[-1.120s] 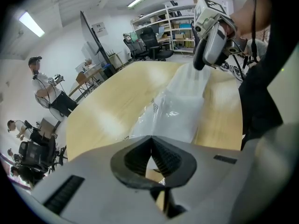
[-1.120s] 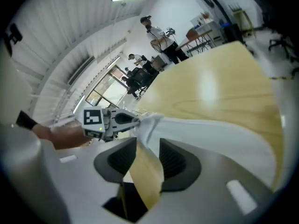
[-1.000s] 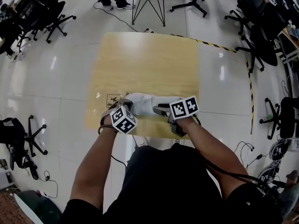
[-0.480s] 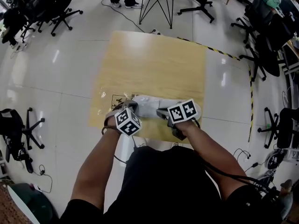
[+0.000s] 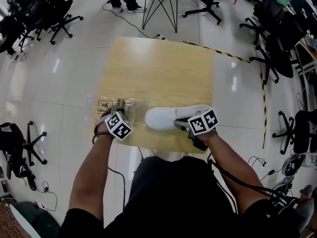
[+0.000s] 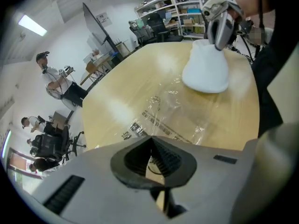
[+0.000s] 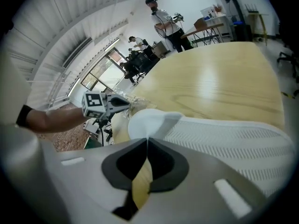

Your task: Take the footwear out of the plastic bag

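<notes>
One bag, print illegible, in left tongs; shoe in right tongs

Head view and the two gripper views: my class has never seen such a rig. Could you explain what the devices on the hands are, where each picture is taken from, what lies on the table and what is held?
There is no robot here. A person holds a two-jaw gripper in each hand, and each marker cube is part of its gripper. The head view comes from a camera on the person's head, looking down. The other two views come from cameras riding on the grippers, looking along their jaws. On the wooden table lie a white shoe and a clear plastic bag, with the shoe outside the bag. The left gripper is shut on the bag's edge. The right gripper is shut on the shoe's rim.
</notes>
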Motion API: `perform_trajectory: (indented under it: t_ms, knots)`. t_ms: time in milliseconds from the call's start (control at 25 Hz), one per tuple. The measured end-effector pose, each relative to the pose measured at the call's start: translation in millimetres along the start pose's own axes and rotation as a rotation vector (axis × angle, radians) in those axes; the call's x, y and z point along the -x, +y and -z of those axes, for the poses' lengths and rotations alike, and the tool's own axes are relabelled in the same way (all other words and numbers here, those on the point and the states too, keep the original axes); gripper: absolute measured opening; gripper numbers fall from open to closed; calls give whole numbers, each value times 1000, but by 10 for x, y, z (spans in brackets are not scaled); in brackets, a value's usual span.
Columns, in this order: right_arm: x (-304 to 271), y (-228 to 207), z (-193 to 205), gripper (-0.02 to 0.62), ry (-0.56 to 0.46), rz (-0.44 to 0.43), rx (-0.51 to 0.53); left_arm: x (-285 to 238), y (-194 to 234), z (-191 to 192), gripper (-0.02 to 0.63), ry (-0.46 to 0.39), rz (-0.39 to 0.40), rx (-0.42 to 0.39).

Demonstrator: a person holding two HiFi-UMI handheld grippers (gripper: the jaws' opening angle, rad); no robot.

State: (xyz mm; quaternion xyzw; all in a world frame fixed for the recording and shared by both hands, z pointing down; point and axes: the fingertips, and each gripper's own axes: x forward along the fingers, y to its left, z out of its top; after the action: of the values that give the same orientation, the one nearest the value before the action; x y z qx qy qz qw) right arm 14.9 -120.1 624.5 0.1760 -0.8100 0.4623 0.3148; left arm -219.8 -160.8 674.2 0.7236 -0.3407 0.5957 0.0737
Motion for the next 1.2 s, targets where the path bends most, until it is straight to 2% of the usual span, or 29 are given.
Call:
perform_trajectory:
  t_ms: [120, 240, 360, 440, 640, 880, 1040, 1080, 1200]
  knots:
    - [-10, 94, 68, 8, 17, -14, 44, -22, 322, 229, 8, 42, -44, 54]
    - [-26, 185, 175, 8, 28, -30, 59, -52, 552, 233, 8, 49, -64, 144]
    - [-82, 291, 271, 8, 30, -46, 66, -100, 613, -81, 8, -7, -37, 272]
    - [-161, 368, 290, 8, 24, -48, 66, -139, 549, -410, 8, -59, -1, 313]
    - [-334, 565, 210, 8, -12, -70, 48, -173, 271, -1188, 8, -148, 71, 269]
    - [-476, 722, 243, 8, 4, -72, 91, -128, 80, -1675, 12, -204, 142, 243]
    - [-547, 777, 217, 13, -6, -52, 138, -16, -33, -1874, 106, -271, 212, 208]
    - [-538, 794, 188, 25, -22, -48, 145, 45, -46, -1924, 120, -299, 222, 196]
    - [-399, 906, 90, 167, -102, -86, 126, 295, -77, -2036, 129, -396, 250, 191]
